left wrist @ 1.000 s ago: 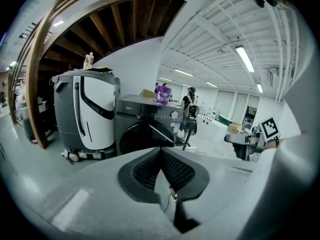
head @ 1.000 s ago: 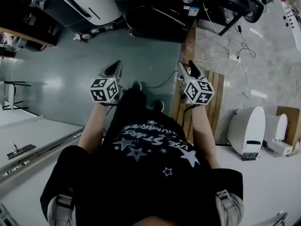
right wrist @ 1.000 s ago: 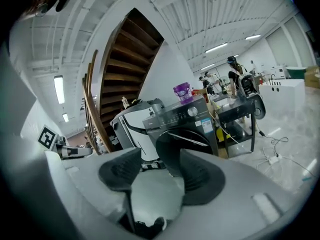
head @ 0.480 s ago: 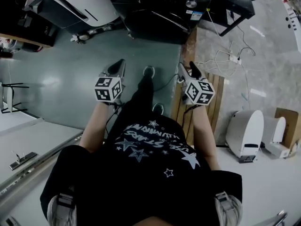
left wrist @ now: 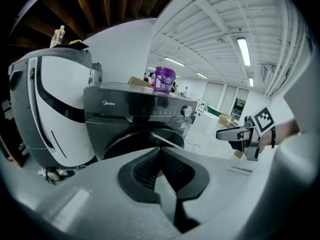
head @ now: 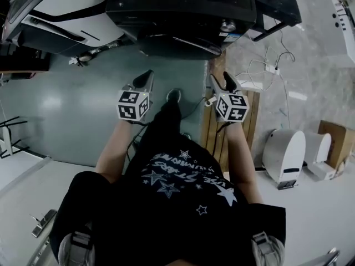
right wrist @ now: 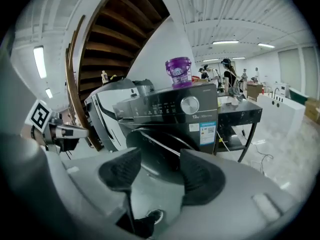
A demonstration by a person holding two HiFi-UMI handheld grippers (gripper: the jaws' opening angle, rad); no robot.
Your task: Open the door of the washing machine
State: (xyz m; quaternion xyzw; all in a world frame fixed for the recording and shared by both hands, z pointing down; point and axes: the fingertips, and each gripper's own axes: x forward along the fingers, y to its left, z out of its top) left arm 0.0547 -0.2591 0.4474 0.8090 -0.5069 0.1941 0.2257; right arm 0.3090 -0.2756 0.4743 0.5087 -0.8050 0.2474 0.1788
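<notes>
Dark washing machine (head: 183, 7), round door (right wrist: 156, 151) on its front under the dial panel. Both grippers are short of that front, touching nothing. Left gripper (head: 145, 77): jaws pressed together, empty. Right gripper (head: 219, 77): jaws spread, empty. Purple tub (right wrist: 179, 72) on the machine's top.

Floor (head: 66, 104) beneath me: glossy grey-green | ahead on it: dark washing machine (head: 183, 10), white machine (head: 66, 10) just beside | my right: wooden slats (head: 213, 132), white cables (head: 266, 65), cardboard box (head: 333, 143)
</notes>
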